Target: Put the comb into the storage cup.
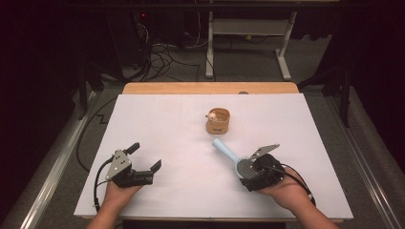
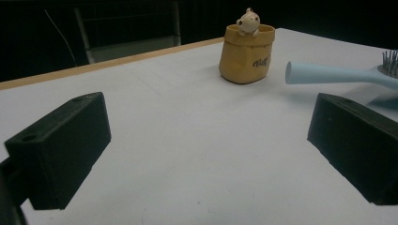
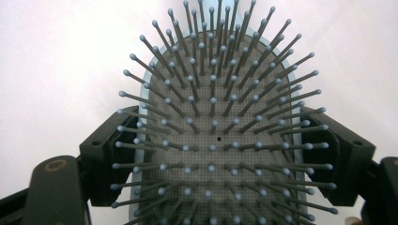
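Hairbrush, pale blue plastic with a grey bristle pad, sits clamped by its head in the right tool at the desk's near right, its handle pointing toward the far left. The left tool rests at the near left, jaws wide and empty. The step in hand looks like carrying the brush; next probably comes aiming the handle at the small tan pouch-shaped holder beyond it. White desk between them lies open, edges well apart.
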Available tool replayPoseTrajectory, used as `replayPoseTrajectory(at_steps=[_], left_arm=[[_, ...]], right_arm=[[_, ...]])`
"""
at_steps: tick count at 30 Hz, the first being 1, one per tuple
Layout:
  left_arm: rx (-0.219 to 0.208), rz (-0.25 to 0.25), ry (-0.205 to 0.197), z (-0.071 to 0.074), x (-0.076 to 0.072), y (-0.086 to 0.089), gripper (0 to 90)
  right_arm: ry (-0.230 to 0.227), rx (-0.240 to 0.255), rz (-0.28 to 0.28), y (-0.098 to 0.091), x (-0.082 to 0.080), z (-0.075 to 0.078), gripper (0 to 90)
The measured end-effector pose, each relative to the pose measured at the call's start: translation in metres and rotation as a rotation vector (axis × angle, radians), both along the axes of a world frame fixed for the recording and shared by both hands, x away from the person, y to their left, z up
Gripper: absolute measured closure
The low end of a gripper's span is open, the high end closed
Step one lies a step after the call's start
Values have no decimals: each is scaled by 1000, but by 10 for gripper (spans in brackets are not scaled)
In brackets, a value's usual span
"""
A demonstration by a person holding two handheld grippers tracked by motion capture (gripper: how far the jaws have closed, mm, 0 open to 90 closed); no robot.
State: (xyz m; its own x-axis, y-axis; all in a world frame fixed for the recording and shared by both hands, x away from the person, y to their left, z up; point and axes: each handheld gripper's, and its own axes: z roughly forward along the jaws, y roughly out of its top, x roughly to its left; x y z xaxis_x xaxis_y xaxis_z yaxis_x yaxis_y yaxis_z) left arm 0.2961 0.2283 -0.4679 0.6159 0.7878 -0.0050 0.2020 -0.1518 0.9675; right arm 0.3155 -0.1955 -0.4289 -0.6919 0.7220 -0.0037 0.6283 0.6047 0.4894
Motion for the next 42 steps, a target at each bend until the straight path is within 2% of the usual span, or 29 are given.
replayPoseTrajectory(at_steps=[2, 5, 6, 11, 14, 18, 22, 25, 29, 32, 34, 37, 42], left_arm=[[-1, 6, -7, 1, 1, 0, 3], [-50, 21, -2, 4, 5, 3, 4], [-52, 32, -5, 6, 7, 3, 3], [-15, 45, -35, 18, 15, -1, 3], [-13, 46, -28, 23, 25, -10, 3], [-1, 21, -61, 29, 33, -27, 4], [7, 5, -83, 28, 38, -38, 3], [35, -2, -79, 23, 38, -45, 0], [104, 17, -57, 14, 35, -53, 0], [143, -6, -51, 10, 32, -58, 0], [156, -14, -64, 10, 29, -60, 0], [187, -19, -110, 7, 25, -62, 5], [210, -28, -116, 2, 23, -63, 6]], right_arm=[[-3, -1, 32, 8, 3, -1, 207], [-2, 1, 63, 17, 6, -1, 207], [0, 7, 69, 21, 7, -1, 207], [2, -7, 124, 34, 11, 0, 207], [-3, -18, 134, 39, 15, 2, 207], [3, -18, 149, 43, 21, 6, 207], [-3, -24, 162, 48, 26, 11, 207], [5, -31, 175, 52, 29, 14, 207], [4, -40, 192, 56, 31, 15, 207], [12, -41, 201, 58, 33, 14, 207], [15, -45, 200, 60, 33, 13, 207], [7, -45, 198, 60, 33, 13, 207], [13, -39, 200, 60, 32, 14, 207]])
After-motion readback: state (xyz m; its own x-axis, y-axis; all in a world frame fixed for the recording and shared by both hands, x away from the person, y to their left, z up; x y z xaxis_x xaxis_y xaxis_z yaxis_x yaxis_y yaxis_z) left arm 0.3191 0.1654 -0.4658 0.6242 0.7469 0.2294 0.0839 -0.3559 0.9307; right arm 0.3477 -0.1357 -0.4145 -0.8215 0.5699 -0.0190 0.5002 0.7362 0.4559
